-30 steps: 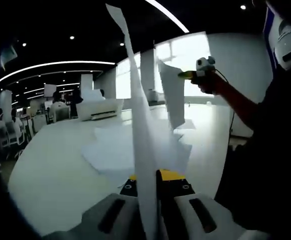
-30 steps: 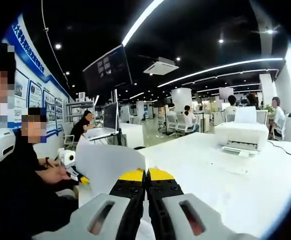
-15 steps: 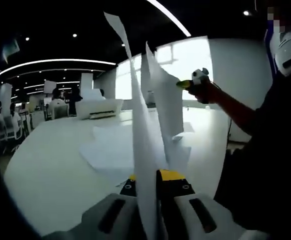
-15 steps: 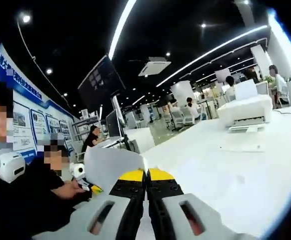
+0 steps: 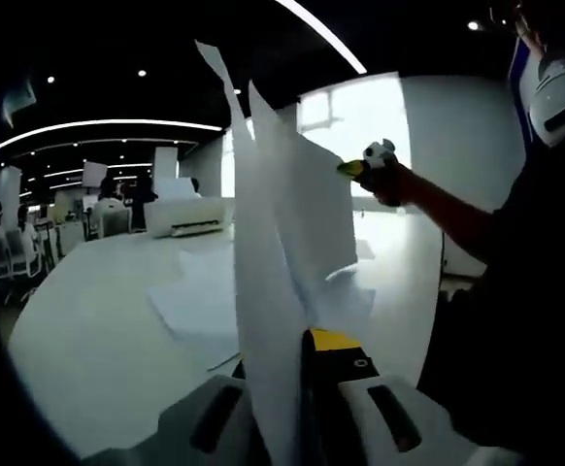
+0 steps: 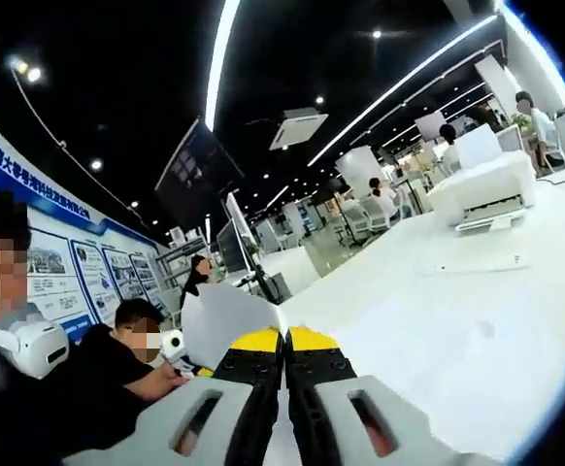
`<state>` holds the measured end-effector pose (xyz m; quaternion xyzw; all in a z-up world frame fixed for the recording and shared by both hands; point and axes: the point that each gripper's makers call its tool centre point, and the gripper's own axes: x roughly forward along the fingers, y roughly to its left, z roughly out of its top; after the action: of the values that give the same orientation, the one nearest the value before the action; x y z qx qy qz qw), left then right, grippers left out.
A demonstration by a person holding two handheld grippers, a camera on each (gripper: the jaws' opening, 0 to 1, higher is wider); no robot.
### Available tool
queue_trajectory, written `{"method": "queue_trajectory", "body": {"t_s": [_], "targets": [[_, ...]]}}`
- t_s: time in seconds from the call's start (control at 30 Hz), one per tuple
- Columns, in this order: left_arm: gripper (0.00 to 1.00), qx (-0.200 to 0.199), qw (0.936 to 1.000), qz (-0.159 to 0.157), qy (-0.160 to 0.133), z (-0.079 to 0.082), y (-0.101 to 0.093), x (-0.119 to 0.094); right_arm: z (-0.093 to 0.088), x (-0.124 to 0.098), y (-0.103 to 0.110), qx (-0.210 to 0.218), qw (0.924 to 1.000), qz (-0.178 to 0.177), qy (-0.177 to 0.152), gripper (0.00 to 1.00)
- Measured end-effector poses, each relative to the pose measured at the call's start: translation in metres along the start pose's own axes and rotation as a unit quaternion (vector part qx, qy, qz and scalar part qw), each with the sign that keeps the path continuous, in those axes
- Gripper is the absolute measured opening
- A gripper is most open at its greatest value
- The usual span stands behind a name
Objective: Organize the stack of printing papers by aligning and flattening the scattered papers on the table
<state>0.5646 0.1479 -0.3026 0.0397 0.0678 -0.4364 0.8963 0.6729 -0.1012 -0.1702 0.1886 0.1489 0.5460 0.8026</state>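
Between the jaws of the left gripper [image 5: 297,374], at 6 o'clock in the left gripper view, a thin white sheet of printing paper [image 5: 263,291] is clamped by its lower edge and held upright, seen almost edge-on, rising in a long narrow curve to a pointed corner near 12 o'clock. Just behind it, a second white sheet [image 5: 314,218] hangs in the air with a slight bend, its upper edge pinched by the yellow-tipped right gripper [image 5: 355,168] seen at 2 o'clock in the person's hand [image 5: 387,182]. Below both, a loose scatter of flat white sheets [image 5: 205,301] lies fanned and overlapping, corners askew, on the smooth glossy white table [image 5: 98,340]. At 10 o'clock a white boxy printer [image 5: 187,216] stands on the far part of the table. In the right gripper view, the black-and-yellow jaws of the right gripper [image 6: 283,342] are pressed together on the thin sheet, whose curved white surface [image 6: 226,320] spreads toward 9 o'clock. The same table [image 6: 457,320] stretches toward 3 o'clock, matte and bare apart from one flat sheet [image 6: 477,264] lying well away, with the printer [image 6: 486,189] beyond it.
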Motion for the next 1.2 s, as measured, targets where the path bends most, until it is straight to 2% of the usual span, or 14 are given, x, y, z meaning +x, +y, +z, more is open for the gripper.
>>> {"method": "queue_trajectory", "body": {"t_s": [0.2, 0.3, 0.4, 0.67, 0.9, 0.97, 1.13, 1.2], "targets": [[0.06, 0.023, 0.9993, -0.009, -0.029, 0.01, -0.005, -0.006, 0.012, -0.002, 0.018, 0.041, 0.998, 0.047, 0.002, 0.0], [0.06, 0.028, 0.9986, -0.014, -0.043, 0.014, -0.006, -0.008, 0.012, -0.001, 0.025, 0.055, 0.9967, 0.06, -0.004, 0.0], [0.06, 0.032, 0.9975, -0.023, -0.059, 0.017, -0.008, -0.01, 0.005, 0.001, 0.033, 0.072, 0.9945, 0.076, -0.007, 0.0], [0.06, 0.008, 0.9964, -0.032, -0.078, 0.019, -0.003, -0.012, -0.016, 0.011, 0.037, 0.111, 0.9899, 0.084, -0.025, 0.0], [0.06, -0.002, 0.9966, -0.031, -0.077, 0.017, 0.0, -0.011, -0.003, -0.001, 0.012, 0.13, 0.9881, 0.059, -0.059, 0.0], [0.06, -0.004, 0.9967, -0.031, -0.075, 0.017, 0.0, -0.011, 0.003, -0.007, 0.005, 0.133, 0.9867, 0.057, -0.074, 0.0], [0.07, -0.01, 0.9968, -0.036, -0.07, 0.016, 0.0, -0.008, 0.009, -0.016, -0.012, 0.137, 0.9853, 0.052, -0.089, 0.0], [0.08, -0.01, 0.997, -0.037, -0.068, 0.015, -0.001, -0.008, 0.008, -0.016, -0.011, 0.139, 0.9844, 0.055, -0.092, 0.0]]}}
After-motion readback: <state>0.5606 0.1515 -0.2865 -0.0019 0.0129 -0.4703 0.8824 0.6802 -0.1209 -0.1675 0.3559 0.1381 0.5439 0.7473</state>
